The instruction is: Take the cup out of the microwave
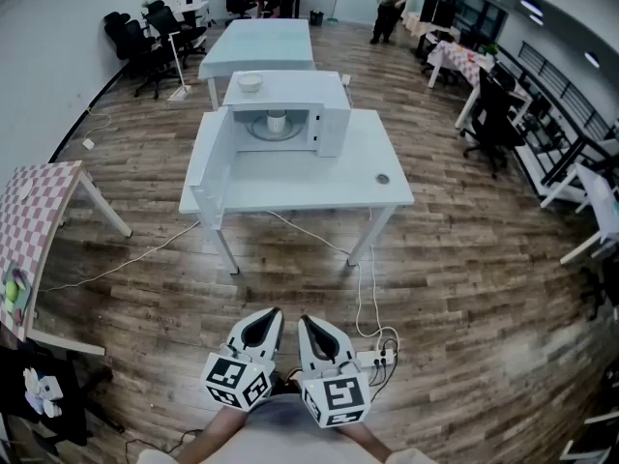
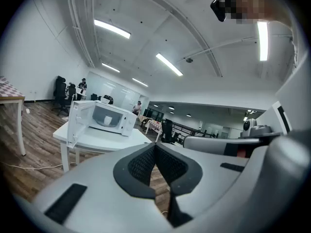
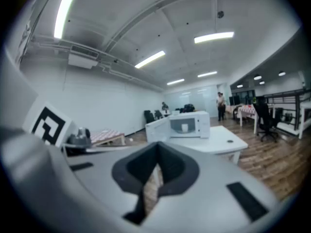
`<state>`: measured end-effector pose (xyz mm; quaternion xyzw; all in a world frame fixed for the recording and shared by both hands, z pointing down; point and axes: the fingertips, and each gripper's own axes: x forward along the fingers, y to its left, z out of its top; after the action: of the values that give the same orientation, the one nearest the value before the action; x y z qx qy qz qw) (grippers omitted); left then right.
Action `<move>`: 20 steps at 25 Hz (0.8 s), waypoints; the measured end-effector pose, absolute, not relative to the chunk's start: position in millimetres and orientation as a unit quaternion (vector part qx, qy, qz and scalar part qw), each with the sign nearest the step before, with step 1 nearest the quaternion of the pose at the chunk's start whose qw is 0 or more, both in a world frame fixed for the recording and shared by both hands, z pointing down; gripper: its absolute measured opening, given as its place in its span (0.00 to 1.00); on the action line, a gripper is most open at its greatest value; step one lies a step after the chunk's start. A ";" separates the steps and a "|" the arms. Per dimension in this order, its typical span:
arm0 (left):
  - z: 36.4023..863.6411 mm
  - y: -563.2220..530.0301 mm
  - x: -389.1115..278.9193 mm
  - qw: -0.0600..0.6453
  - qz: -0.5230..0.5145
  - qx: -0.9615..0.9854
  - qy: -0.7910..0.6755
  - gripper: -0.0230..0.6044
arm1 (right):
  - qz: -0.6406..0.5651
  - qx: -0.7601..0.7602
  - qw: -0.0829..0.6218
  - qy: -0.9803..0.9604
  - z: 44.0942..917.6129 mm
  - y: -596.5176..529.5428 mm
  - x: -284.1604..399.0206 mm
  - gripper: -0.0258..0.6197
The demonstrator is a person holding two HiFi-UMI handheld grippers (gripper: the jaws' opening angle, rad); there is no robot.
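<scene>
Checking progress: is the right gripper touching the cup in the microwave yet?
Apart. The head view shows the right gripper over the floor, short of the table, while the cup sits inside the open microwave.

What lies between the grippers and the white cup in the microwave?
Head view: wooden floor with a white cable, then the white table's bare front.

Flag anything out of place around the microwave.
Nothing spilled or damaged. The white microwave has its door wide open, a small white bowl sits on its roof, and loose white cables trail across the wooden floor.
</scene>
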<state>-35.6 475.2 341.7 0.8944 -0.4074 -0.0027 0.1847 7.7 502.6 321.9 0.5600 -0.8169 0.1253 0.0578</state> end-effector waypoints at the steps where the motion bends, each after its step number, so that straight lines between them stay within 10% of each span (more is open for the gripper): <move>1: 340.2 471.2 -35.3 0.178 -0.003 0.895 -0.409 0.06 | 0.122 0.560 0.054 -0.817 320.8 499.1 8.3 0.07; 20: 352.5 448.1 -39.0 0.179 0.018 0.889 -0.421 0.06 | 0.142 0.543 0.031 -0.827 328.7 471.6 4.3 0.08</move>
<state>-39.0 448.1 352.5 0.8892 -0.4206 0.0179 0.1793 4.3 471.6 328.7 0.5429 -0.8272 0.1417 0.0314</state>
